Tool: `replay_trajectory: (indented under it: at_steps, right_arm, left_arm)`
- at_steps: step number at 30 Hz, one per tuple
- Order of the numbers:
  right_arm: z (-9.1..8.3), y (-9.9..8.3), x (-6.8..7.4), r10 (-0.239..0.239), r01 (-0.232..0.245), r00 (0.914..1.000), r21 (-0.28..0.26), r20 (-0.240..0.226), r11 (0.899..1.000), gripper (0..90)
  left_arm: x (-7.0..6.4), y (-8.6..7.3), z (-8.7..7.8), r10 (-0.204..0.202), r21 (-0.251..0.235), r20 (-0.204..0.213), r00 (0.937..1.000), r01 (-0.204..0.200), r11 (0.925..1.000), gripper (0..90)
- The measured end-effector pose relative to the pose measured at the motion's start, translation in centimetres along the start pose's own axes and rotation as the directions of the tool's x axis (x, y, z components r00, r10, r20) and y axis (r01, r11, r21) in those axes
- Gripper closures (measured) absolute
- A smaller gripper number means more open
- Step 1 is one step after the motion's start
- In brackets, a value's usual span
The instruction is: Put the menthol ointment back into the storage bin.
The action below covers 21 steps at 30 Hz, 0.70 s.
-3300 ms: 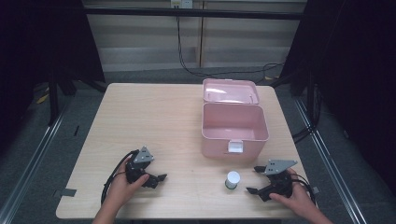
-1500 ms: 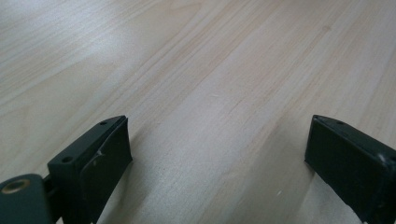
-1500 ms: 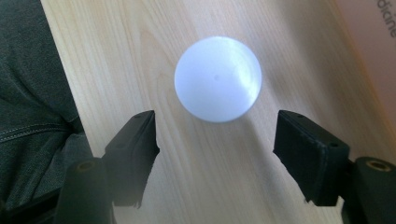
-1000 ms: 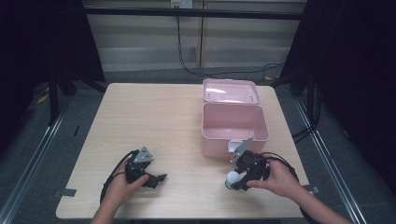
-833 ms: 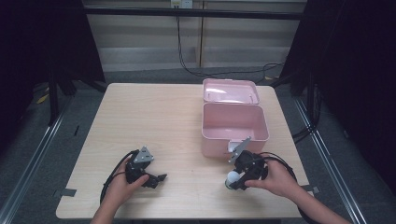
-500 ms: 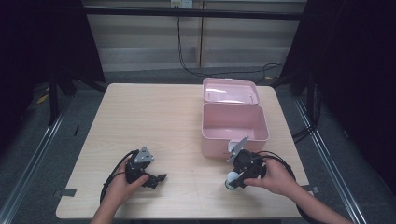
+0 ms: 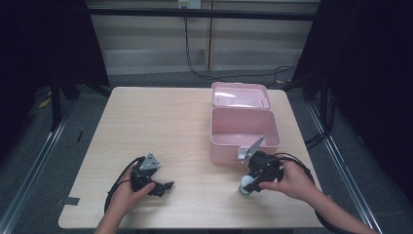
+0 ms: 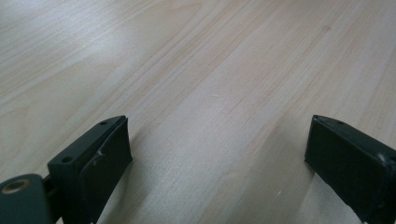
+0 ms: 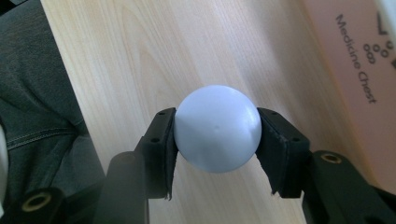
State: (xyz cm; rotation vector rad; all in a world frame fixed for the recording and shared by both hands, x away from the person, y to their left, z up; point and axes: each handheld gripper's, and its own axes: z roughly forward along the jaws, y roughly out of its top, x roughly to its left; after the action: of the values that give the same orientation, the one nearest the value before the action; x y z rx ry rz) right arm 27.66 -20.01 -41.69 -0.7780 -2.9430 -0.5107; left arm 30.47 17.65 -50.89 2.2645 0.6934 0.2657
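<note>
A: Which step is in hand at this moment?

B: It looks like the grasping step. In the right gripper view, the right gripper [image 9: 217, 140] has its two jaws pressed on both sides of a small bottle with a round white cap [image 9: 217, 128]. In the high view this bottle [image 7: 246, 185] stands near the front edge of the table [image 7: 146, 122], just before the front wall of the pink medicine chest [image 7: 243, 129].

A: Is the bottle lifted already?

B: This cannot be told with certainty. From above, its base seems to be on the wood or very close to it.

A: And the left gripper?

B: The left gripper [image 7: 155, 184] rests near the front left corner of the table, well apart from the bottle. In the left gripper view its jaws stand wide apart, with nothing but bare wood between them.

A: What does the next move call for?

B: Probably the bottle goes into the chest, because the chest is open and its lid [image 7: 239, 94] lies flat behind it. The right hand [image 7: 292, 180] must lift the bottle high enough to pass over the front wall, keep it upright, and loosen the jaws only when it is inside. The cap is smooth and round, so the grip could slip if the hand tilts.
</note>
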Motion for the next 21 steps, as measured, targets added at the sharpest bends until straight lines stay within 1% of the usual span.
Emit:
replay_trajectory:
  at_steps: [1,5,6,11,17,18,19,20,21]
  right_arm:
    - [-0.1,0.0,0.0,0.008,-0.008,1.0,0.0,-0.001,1.0,50.6]
    - [-0.7,0.0,-0.2,0.004,-0.004,1.0,0.007,-0.003,1.0,50.6]
    - [-1.0,0.0,-0.2,0.011,-0.011,0.9999,0.016,-0.005,1.0,50.6]
    - [-1.8,0.1,-0.3,0.024,-0.024,0.9997,0.02,-0.008,1.0,50.6]
    - [-2.6,0.4,-0.2,0.025,-0.024,0.9995,0.026,-0.017,0.999,50.6]
    - [-3.0,0.5,-0.2,0.023,-0.023,0.9996,0.025,-0.014,0.999,50.6]
    - [-3.2,0.5,-0.3,0.011,-0.01,0.9998,0.023,-0.016,1.0,50.6]
    - [-3.4,0.6,-0.3,0.026,-0.026,0.9996,0.022,-0.014,0.999,50.6]
    - [-3.8,0.7,-0.4,0.015,-0.014,0.9998,0.019,-0.01,1.0,50.6]
  left_arm:
    - [0.0,0.0,0.0,0.0,0.0,0.001,1.0,0.0,1.0,6.4]
    - [0.0,0.0,0.0,0.001,0.0,0.0,1.0,-0.001,1.0,6.4]
    - [0.0,0.0,0.0,0.003,0.002,0.0,1.0,-0.003,1.0,6.4]
    - [0.0,0.0,0.0,0.001,0.001,0.001,1.0,-0.001,1.0,6.4]
    - [0.0,0.0,0.0,0.001,0.001,0.001,1.0,-0.001,1.0,6.4]
    - [0.0,0.0,0.0,0.001,0.001,0.001,1.0,-0.001,1.0,6.4]
    - [0.0,0.0,0.0,0.001,0.001,0.001,1.0,-0.001,1.0,6.4]
    - [0.0,0.0,0.0,0.001,0.001,0.001,1.0,-0.001,1.0,6.4]
    - [0.0,0.0,0.0,0.0,0.001,0.001,1.0,0.0,1.0,6.4]
